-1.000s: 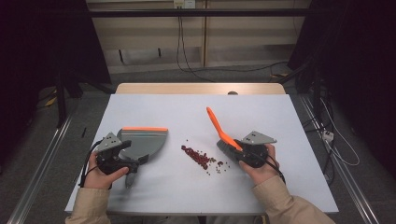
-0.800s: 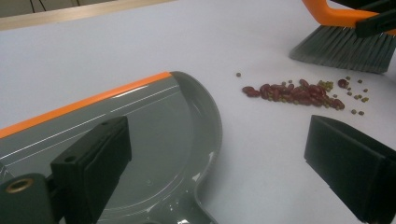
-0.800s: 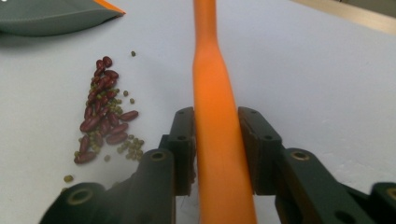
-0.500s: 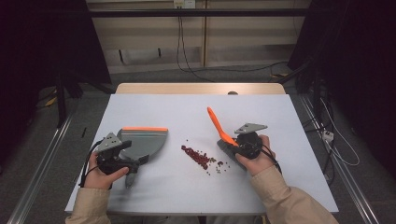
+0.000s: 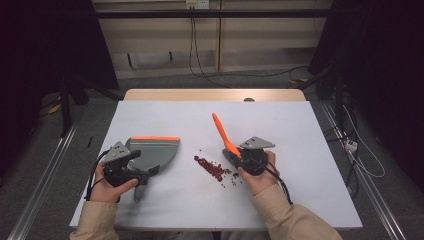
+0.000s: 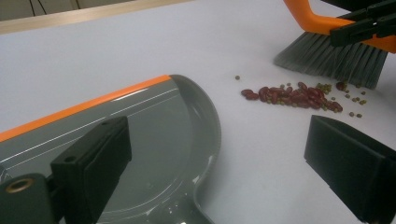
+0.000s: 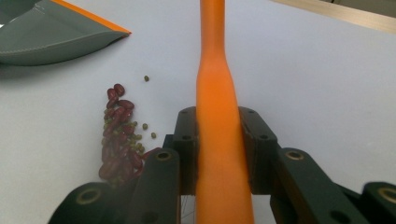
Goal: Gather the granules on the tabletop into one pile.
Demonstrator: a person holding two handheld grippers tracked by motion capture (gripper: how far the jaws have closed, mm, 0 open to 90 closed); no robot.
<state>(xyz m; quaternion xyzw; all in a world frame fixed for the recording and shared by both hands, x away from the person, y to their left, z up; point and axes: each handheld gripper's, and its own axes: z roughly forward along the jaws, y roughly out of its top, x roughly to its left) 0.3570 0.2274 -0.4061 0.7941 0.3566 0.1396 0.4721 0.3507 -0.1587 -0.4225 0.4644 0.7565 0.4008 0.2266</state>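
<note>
While both hands rest at the table's near side:
Right gripper (image 5: 239,156): clamped on the orange brush (image 7: 217,116) by its handle, 2 jaws pressing its sides.
Brush bristles (image 6: 329,59): just beside the beans (handle tilted up and away).
Beans (image 5: 212,167): a red and green heap between brush and dustpan.
Dustpan (image 5: 152,152): grey, orange-edged, flat on the white table (image 5: 300,130).
Left gripper (image 5: 134,176): jaws wide in its own view, dustpan lying between them, grip uncertain.

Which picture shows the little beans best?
The left gripper view: the beans lie sharp, red and small green ones, beside the brush. The right gripper view shows them partly behind its jaws. The high view shows a tiny red streak.
</note>
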